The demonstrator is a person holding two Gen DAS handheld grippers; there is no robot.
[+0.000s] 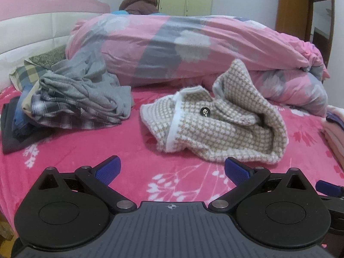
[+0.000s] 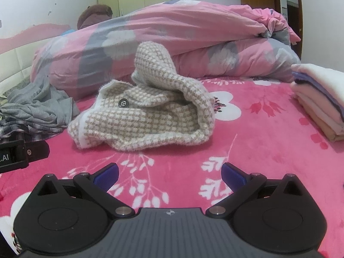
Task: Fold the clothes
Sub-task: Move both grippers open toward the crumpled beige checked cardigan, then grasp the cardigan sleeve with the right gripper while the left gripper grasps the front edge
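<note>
Checked knit garment [image 1: 215,120] lay crumpled mid-bed | folded stack [image 2: 318,103] at right edge | unfolded heap [image 1: 71,99] at left edge | left gripper [image 1: 172,169], right gripper [image 2: 169,176] spread wide, holding nothing

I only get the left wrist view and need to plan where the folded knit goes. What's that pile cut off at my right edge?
Observer: A neat folded stack: cream on top, a purple layer under it, pink and peach below.
Operator: Is the right hand-held gripper holding anything?
Observer: No. The right hand-held gripper is open and empty, short of the checked knit.
Operator: Anything lying between knit and stack?
Observer: Only the pink blanket with its flower print.
</note>
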